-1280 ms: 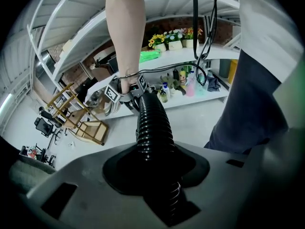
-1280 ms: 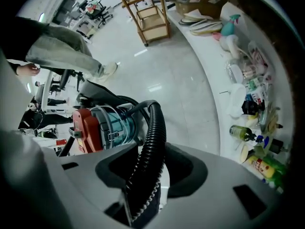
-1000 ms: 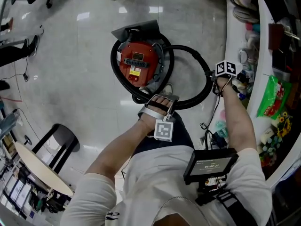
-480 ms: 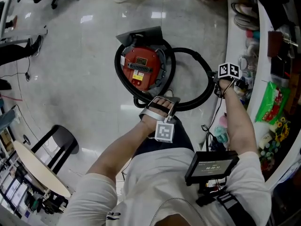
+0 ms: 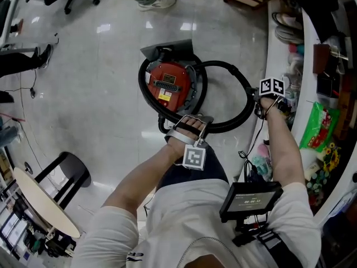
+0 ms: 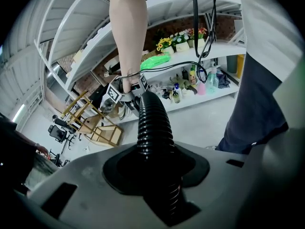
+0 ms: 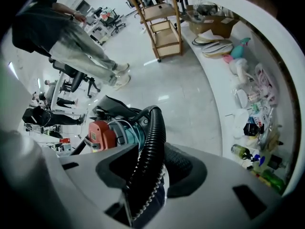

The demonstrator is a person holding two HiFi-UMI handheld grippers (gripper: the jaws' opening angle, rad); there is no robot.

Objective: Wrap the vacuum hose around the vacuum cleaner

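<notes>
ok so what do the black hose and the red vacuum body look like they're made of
The black ribbed vacuum hose looks like flexible plastic or rubber, semi-gloss, with light catching on its close ridges. The red round vacuum cleaner body seems to be hard moulded plastic, smooth with a slight sheen.

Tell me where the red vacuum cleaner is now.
Head view, upper centre: the vacuum cleaner stands on the floor, the hose curving round it, left of the white shelves.
</notes>
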